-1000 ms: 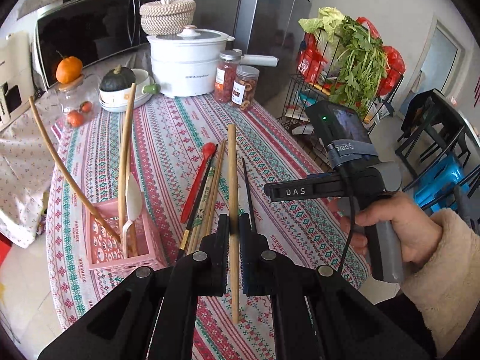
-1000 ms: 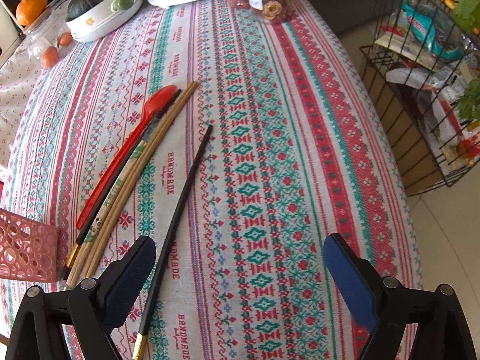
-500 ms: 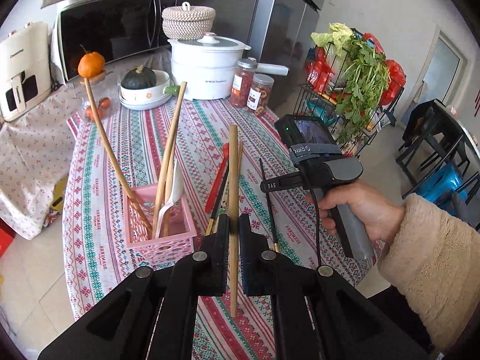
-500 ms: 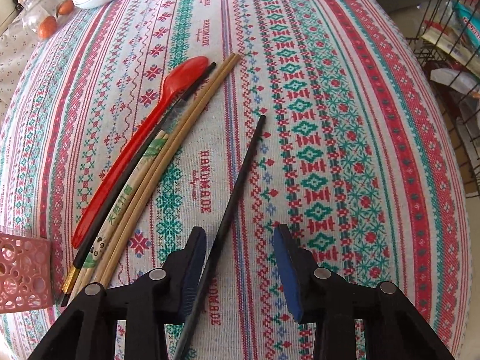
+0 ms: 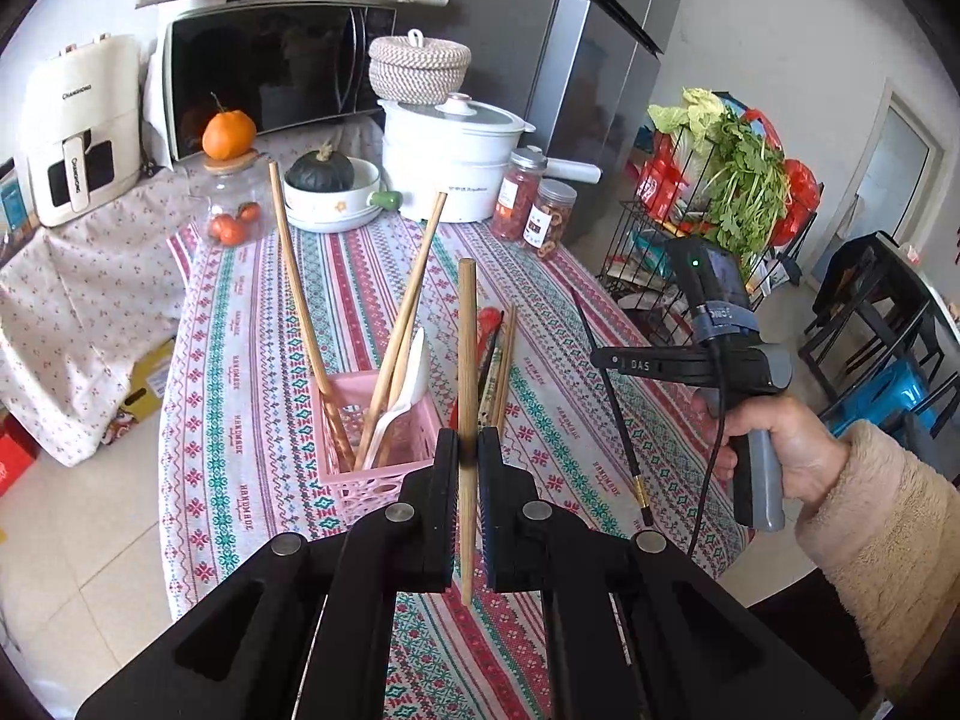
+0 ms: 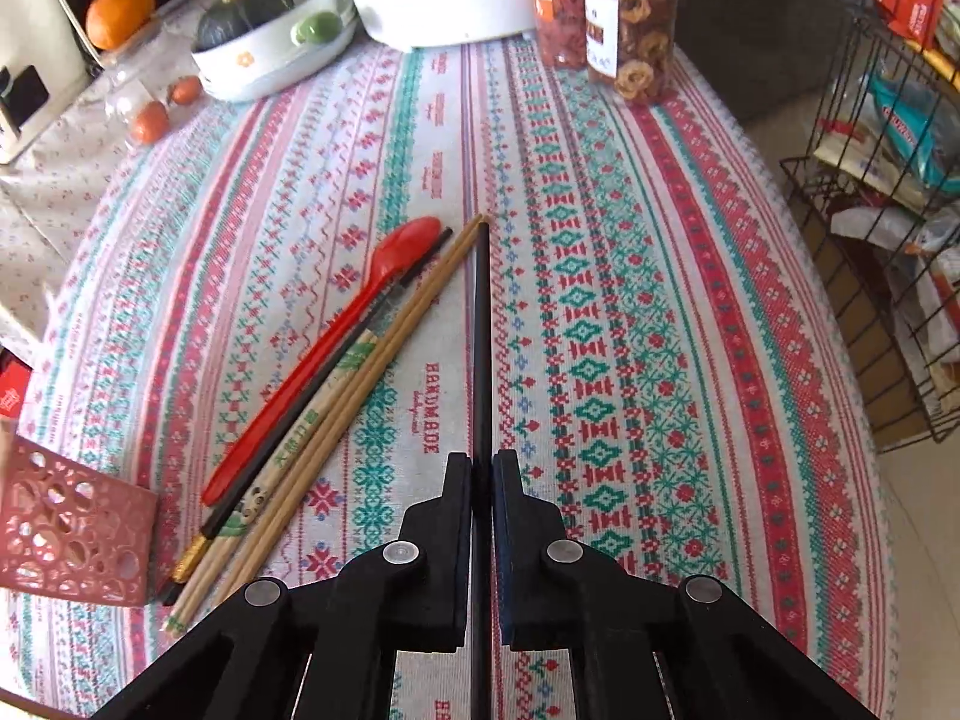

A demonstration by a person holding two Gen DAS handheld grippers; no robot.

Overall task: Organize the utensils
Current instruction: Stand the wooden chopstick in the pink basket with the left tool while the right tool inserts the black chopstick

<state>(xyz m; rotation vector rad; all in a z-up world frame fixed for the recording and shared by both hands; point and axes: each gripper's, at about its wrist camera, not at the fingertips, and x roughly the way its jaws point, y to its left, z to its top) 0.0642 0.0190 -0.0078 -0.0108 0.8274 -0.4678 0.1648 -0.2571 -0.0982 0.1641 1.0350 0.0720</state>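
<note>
Now the right gripper [image 6: 481,471], seen half a second earlier with its jaws apart astride the black chopstick [image 6: 481,336], is clamped on it, and the stick has been raised off the striped tablecloth [image 6: 630,276]. Meanwhile a thick wooden chopstick [image 5: 467,360] is kept pinched upright in the closed left gripper [image 5: 467,450], just beside the pink basket [image 5: 384,474], which already holds two long sticks and a white spoon [image 5: 403,402]. Both sticks are judged ready for the basket; the red spoon [image 6: 336,336] and the remaining chopsticks [image 6: 336,414] are left on the cloth.
</note>
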